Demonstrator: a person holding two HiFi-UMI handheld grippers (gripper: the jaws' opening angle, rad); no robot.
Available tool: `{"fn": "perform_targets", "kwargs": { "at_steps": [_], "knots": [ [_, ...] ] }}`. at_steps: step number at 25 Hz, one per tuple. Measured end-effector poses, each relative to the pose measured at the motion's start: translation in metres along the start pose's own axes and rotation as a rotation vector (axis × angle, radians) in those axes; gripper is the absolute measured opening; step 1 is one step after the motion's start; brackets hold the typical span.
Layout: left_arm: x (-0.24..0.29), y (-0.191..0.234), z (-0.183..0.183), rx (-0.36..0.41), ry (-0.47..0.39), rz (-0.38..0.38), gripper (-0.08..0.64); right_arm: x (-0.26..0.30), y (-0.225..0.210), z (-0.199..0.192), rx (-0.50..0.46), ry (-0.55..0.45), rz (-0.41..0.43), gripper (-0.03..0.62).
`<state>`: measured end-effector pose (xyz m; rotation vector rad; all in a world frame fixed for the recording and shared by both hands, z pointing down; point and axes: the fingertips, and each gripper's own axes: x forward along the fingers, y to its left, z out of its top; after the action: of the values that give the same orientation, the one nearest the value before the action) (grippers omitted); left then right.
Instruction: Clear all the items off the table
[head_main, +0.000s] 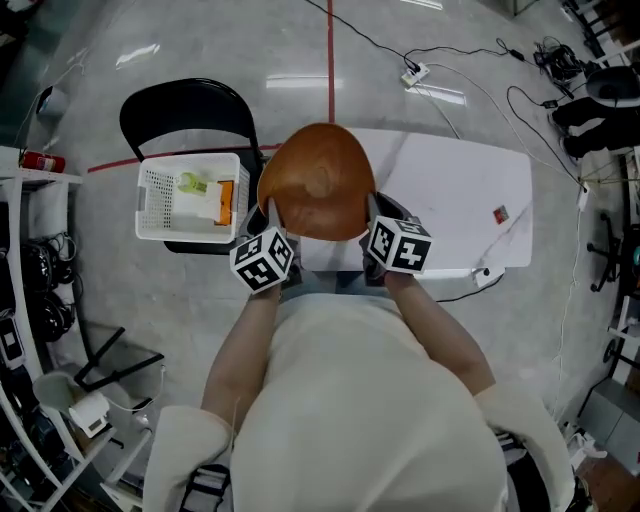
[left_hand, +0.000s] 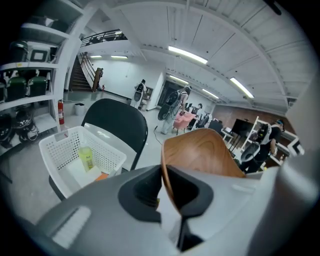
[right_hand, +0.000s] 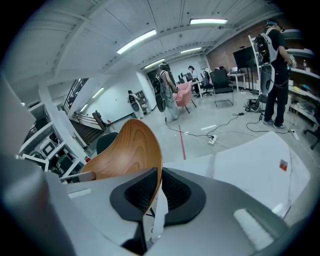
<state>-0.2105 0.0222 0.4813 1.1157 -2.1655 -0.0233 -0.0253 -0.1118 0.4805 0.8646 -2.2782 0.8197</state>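
Basket (head_main: 155, 205) sits on black chair (head_main: 185, 105), far left. Left gripper (left_hand: 165, 192) is clamped on left rim of wooden bowl (head_main: 318, 182), forearm reaching forward, gripper angled down. Bowl is held in air over left edge of surface (head_main: 460, 200), broad face up; near round, long axis unclear. Right gripper (right_hand: 157, 192) pinches right rim, mirrored pose.

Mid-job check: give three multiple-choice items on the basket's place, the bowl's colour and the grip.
1. The white basket sits on: A the table; B the black chair; C the floor.
2. The bowl is: A wood-brown; B blue; C white.
3. The left gripper and right gripper are: A both open; B both shut on the bowl's rim; C both empty.
Key: 1 B, the chair's back rises behind it; 2 A, wood grain shows; 3 B, each gripper view shows the rim pinched.
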Motion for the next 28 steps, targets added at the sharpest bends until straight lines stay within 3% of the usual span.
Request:
{"fn": "perform_targets", "kwargs": {
  "at_steps": [14, 28],
  "knots": [
    [-0.033, 0.129, 0.038, -0.084, -0.063, 0.135, 0.029, 0.055, 0.132, -0.010, -0.117, 0.059, 0.130, 0.029],
    [-0.061, 0.230, 0.033, -0.177, -0.064, 0.260, 0.029, 0.095, 0.224, -0.043, -0.203, 0.150, 0.218, 0.029]
  ]
}}
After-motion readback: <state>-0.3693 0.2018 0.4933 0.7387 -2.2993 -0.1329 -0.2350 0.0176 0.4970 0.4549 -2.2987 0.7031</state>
